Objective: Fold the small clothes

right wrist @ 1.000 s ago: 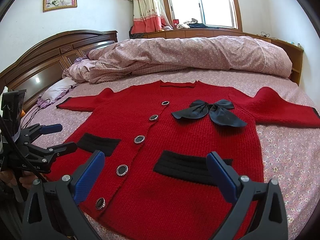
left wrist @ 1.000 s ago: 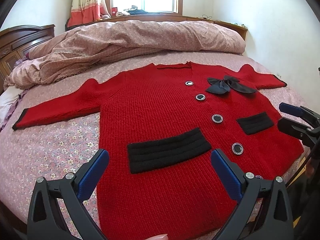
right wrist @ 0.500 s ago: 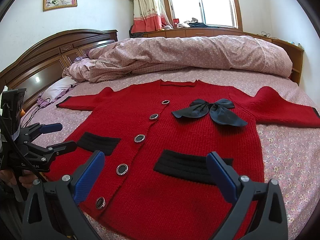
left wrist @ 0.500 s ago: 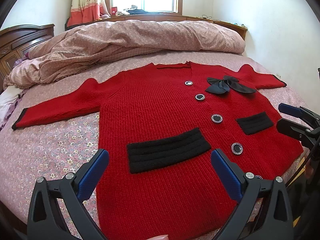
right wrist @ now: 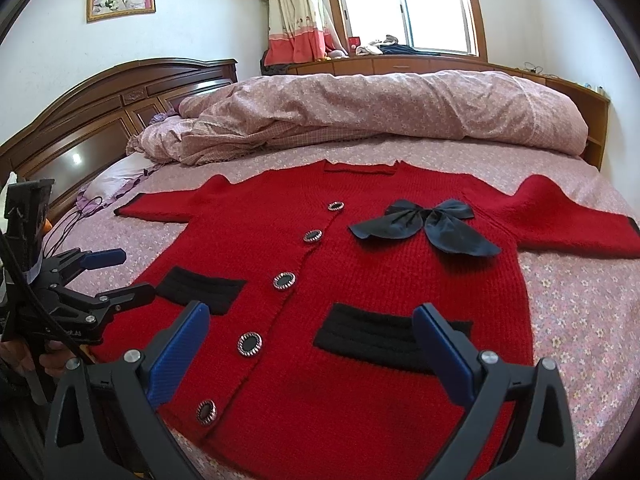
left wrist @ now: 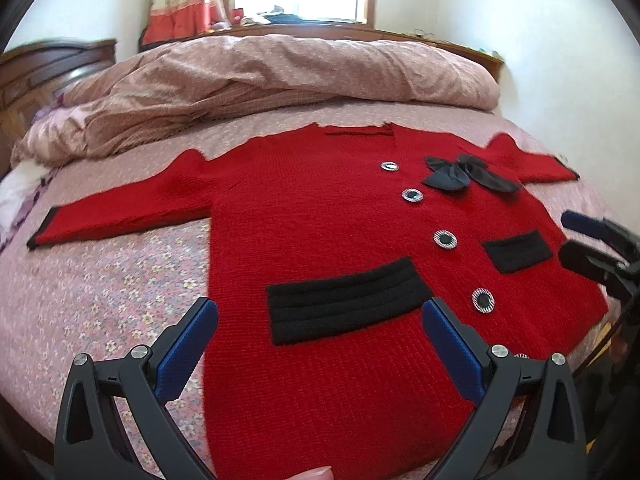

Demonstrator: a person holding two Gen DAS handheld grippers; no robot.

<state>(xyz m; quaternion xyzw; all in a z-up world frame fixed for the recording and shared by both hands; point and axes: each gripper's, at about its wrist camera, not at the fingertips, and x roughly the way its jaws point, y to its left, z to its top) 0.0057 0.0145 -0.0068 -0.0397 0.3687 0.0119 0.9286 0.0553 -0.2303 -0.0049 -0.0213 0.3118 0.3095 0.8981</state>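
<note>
A chunky-knit red cardigan [left wrist: 320, 240] lay flat and spread face up on the bed [left wrist: 100, 300], whose sheet was a pink floral print, with a rumpled quilt [right wrist: 380, 112] heaped at the far side. It bore ribbed black pocket bands, round black buttons with silvery rims, and a dark satin bow [right wrist: 424, 226] right of the placket. The left tool [left wrist: 320, 336] and the right tool [right wrist: 312, 340] both hung wide open over the near hem, their blue ridged pads gripping nothing.

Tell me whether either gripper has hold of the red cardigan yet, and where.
Nothing is held. The left gripper and right gripper are both open above the hem end of the red knitted cardigan, which lies flat and unfolded on the bed.
</note>
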